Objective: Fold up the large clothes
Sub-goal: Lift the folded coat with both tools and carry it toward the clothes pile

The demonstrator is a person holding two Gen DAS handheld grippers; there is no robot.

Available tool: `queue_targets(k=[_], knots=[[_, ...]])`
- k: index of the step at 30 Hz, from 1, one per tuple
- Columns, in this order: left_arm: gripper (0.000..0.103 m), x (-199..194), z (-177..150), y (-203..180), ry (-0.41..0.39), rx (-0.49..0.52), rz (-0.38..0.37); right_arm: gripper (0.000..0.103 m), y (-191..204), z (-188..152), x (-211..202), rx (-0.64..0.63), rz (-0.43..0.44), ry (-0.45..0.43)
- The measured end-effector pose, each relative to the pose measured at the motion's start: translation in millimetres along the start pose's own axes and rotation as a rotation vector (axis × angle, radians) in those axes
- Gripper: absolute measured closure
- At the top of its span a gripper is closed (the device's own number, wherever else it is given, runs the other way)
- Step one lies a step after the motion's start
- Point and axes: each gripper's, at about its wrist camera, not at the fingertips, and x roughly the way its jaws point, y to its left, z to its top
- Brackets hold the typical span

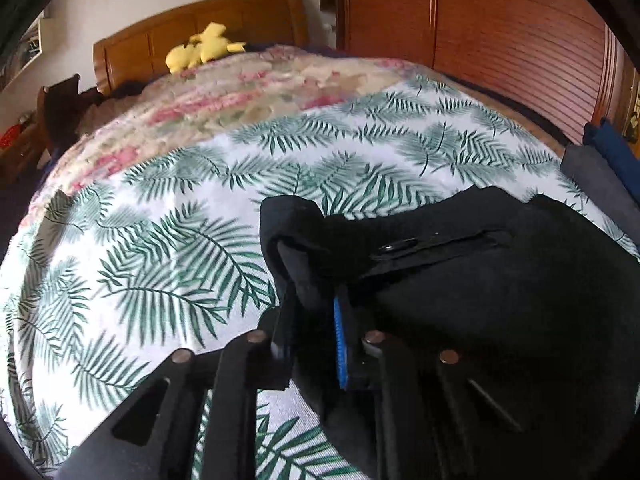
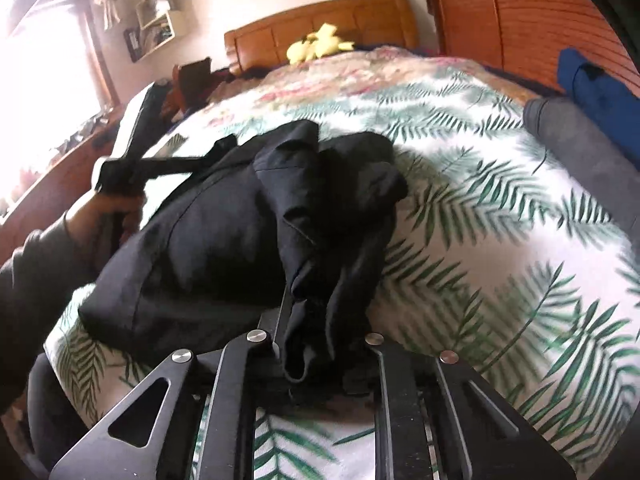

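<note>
A black garment [image 2: 224,236] with a button and a slit pocket [image 1: 432,246] lies bunched on the fern-print sheet [image 2: 500,216]. My left gripper [image 1: 312,300] is shut on one edge of it, near the pocket, and holds it above the bed. It shows from the side in the right wrist view [image 2: 224,152], held by a hand at the garment's far left corner. My right gripper [image 2: 316,320] is shut on a gathered bunch of the black cloth, which hides both fingers.
A folded grey item [image 2: 580,148] and a blue item [image 2: 600,92] lie at the bed's right edge. A floral blanket [image 1: 240,104], yellow plush toy [image 1: 204,46] and wooden headboard [image 1: 200,28] are at the far end. A wooden wardrobe [image 1: 500,28] stands right.
</note>
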Motion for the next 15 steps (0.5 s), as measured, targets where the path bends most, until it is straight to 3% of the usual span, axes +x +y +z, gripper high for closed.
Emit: queue_targets(k=[7,15], knots=[[0.093,-45.7,24.4,-30.3,-0.088,0.018,0.006,0.093,-19.1,33.3,-23.1,-0.053,-0.053,-0.069],[0.094,-99.5,87.6,-121.1,-0.251,0.083,-0.011,0.094,-33.0,74.8,-94.3,-0.189,-0.152,-0.2]])
